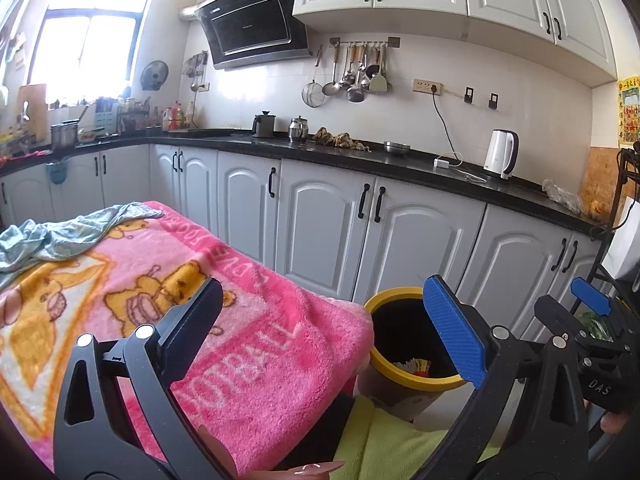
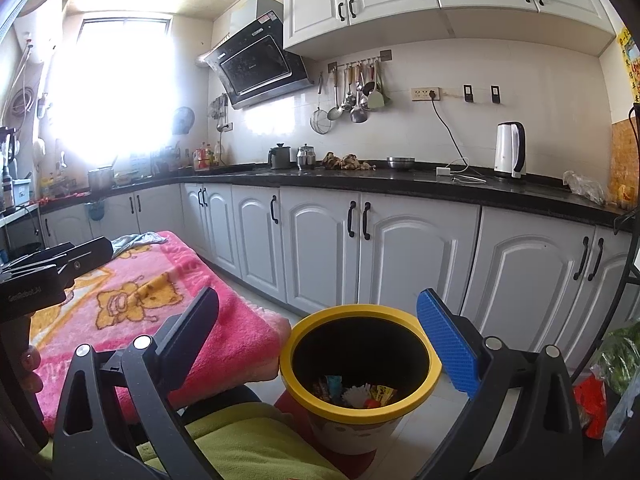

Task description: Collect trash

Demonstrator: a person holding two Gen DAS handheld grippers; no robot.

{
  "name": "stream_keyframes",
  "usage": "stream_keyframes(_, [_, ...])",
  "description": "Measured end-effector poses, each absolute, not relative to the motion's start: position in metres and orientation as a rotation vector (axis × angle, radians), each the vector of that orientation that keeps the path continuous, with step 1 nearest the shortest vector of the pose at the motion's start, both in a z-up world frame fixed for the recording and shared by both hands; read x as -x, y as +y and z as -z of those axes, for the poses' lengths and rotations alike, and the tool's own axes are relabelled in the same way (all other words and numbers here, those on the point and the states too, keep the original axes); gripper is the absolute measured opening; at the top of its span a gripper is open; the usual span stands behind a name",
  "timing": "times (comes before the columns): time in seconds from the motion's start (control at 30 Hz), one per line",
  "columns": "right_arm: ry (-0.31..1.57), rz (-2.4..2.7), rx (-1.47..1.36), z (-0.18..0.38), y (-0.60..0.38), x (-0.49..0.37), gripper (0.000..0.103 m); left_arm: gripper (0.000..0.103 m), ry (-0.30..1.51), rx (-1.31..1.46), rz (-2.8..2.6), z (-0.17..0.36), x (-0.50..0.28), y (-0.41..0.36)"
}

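The right gripper (image 2: 324,344) has its jaws spread wide and empty, framing the open mouth of the yellow-rimmed trash bin (image 2: 356,400) just below. Wrappers and scraps of trash (image 2: 354,394) lie at the bin's bottom. The left gripper (image 1: 324,334) is likewise wide open, holding nothing, above the near right corner of the pink cartoon blanket (image 1: 224,320), with the bin to its right. Farther off, white cabinets (image 2: 404,256) carry a black countertop (image 2: 400,182) with a white electric kettle (image 2: 510,150).
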State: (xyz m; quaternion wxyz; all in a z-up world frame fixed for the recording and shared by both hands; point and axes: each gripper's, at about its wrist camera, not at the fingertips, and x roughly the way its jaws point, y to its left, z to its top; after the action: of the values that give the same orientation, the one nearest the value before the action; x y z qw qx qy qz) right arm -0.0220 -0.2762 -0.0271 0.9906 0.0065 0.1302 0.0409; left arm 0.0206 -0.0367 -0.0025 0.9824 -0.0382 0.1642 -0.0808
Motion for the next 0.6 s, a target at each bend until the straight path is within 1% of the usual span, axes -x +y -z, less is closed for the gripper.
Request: stream_keyframes(0.6, [0.259, -0.082, -0.012, 0.0273, -0.2760, 0.0222, 0.097, 0.092, 0.322, 0.079, 0.157, 0.0019, -0.0204, -0.0361])
